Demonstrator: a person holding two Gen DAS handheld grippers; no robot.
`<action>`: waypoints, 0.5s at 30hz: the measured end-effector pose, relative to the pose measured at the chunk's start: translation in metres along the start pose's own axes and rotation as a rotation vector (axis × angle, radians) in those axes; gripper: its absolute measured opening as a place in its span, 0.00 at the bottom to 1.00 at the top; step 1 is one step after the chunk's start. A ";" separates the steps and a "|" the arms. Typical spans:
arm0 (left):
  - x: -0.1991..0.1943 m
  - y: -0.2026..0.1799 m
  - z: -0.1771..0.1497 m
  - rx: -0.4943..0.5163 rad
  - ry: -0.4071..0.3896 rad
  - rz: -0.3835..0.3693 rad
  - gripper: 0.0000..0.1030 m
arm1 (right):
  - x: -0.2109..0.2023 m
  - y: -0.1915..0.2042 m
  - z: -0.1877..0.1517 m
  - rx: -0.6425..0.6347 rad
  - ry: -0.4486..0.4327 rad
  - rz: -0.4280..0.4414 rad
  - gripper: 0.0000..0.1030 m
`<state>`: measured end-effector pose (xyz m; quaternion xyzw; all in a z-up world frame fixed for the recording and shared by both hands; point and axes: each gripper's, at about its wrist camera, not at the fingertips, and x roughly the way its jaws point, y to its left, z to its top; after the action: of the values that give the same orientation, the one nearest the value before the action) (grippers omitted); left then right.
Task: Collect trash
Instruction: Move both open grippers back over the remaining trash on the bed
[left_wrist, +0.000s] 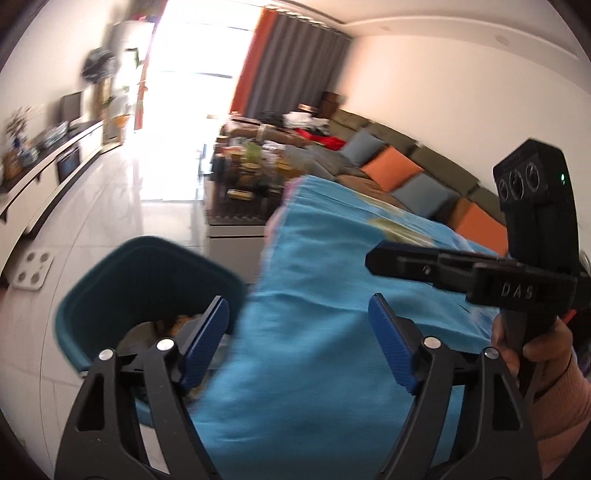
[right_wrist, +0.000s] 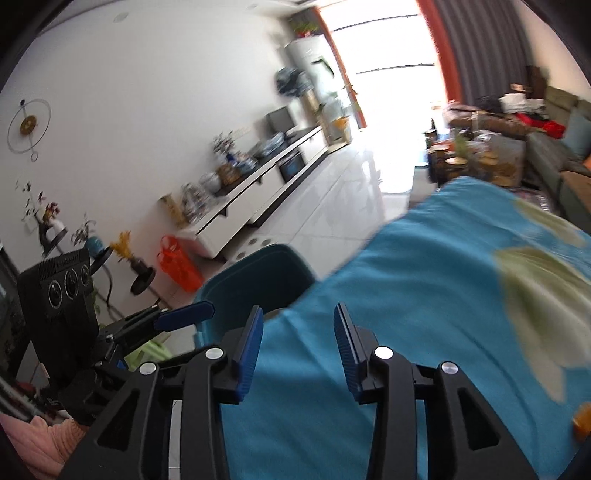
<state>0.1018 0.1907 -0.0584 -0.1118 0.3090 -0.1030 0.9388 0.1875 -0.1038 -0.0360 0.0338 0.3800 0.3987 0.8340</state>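
Note:
A teal trash bin (left_wrist: 110, 284) stands on the floor beside a table covered with a blue cloth (left_wrist: 314, 295). Brownish trash (left_wrist: 173, 325) lies at its bottom. My left gripper (left_wrist: 299, 336) is open and empty, over the table's edge, its left finger above the bin. My right gripper (right_wrist: 299, 339) is open and empty above the cloth (right_wrist: 424, 314), with the bin (right_wrist: 255, 273) just ahead on the left. Each gripper shows in the other's view: the right one (left_wrist: 373, 258) and the left one (right_wrist: 207, 310). A small orange object (right_wrist: 581, 421) lies on the cloth at the right edge.
A white low cabinet (right_wrist: 258, 199) with ornaments runs along the wall. A cluttered coffee table (left_wrist: 247, 177) and a sofa with orange and grey cushions (left_wrist: 406, 173) stand beyond the table. A red container (right_wrist: 177, 262) sits on the tiled floor near the bin.

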 end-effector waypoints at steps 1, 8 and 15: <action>0.004 -0.013 0.000 0.019 0.005 -0.025 0.76 | -0.008 -0.005 -0.003 0.010 -0.009 -0.013 0.37; 0.030 -0.086 -0.002 0.125 0.047 -0.142 0.77 | -0.079 -0.067 -0.035 0.113 -0.083 -0.197 0.42; 0.061 -0.144 0.001 0.199 0.093 -0.203 0.77 | -0.124 -0.122 -0.048 0.204 -0.142 -0.353 0.50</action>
<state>0.1326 0.0370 -0.0521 -0.0442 0.3275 -0.2326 0.9147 0.1847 -0.2847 -0.0387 0.0789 0.3587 0.2025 0.9078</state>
